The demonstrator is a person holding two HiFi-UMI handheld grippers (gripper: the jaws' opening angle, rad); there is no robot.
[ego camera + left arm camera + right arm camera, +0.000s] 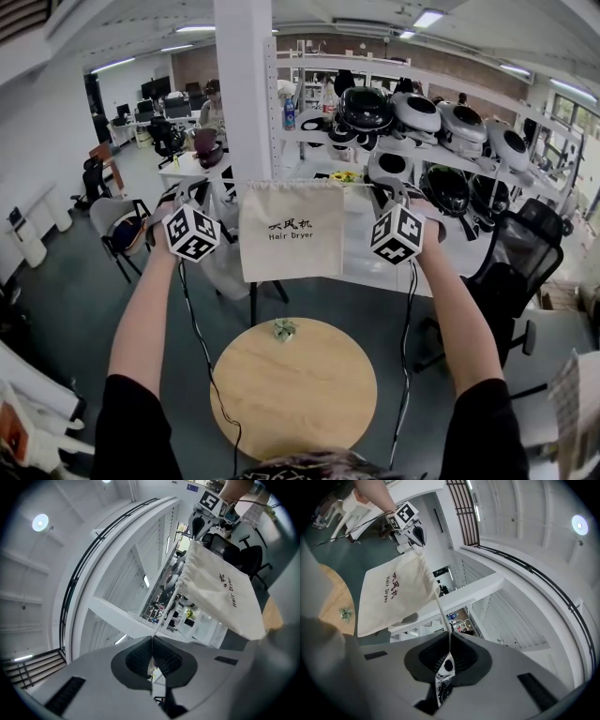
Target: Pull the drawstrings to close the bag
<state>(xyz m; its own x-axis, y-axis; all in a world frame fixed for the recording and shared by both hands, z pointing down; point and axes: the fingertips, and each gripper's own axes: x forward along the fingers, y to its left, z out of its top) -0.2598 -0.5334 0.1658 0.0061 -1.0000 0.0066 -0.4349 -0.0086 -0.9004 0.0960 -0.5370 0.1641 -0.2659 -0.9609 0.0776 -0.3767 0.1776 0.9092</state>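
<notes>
L gripper (152, 641): jaws together, clamped on a thin white drawstring (168, 609) that runs taut from the pads up to the bag's near top corner. R gripper (449, 641): same, jaws closed on the other cord (440, 609), also taut to its corner. The bag (291, 230), cream cloth w/ "Hair Dryer" print, hangs in the air btwn the two grippers, held only by the cords, front face toward the person. Cloth is puckered at both top corners where the cords exit; the top edge is stretched flat across in the head view. It hangs above and beyond the round wooden table (295, 394), not touching it. A small green thing (284, 328) sits near the table's far edge. Behind the bag: a white pillar (244, 94) & shelves of helmets (422, 122).
</notes>
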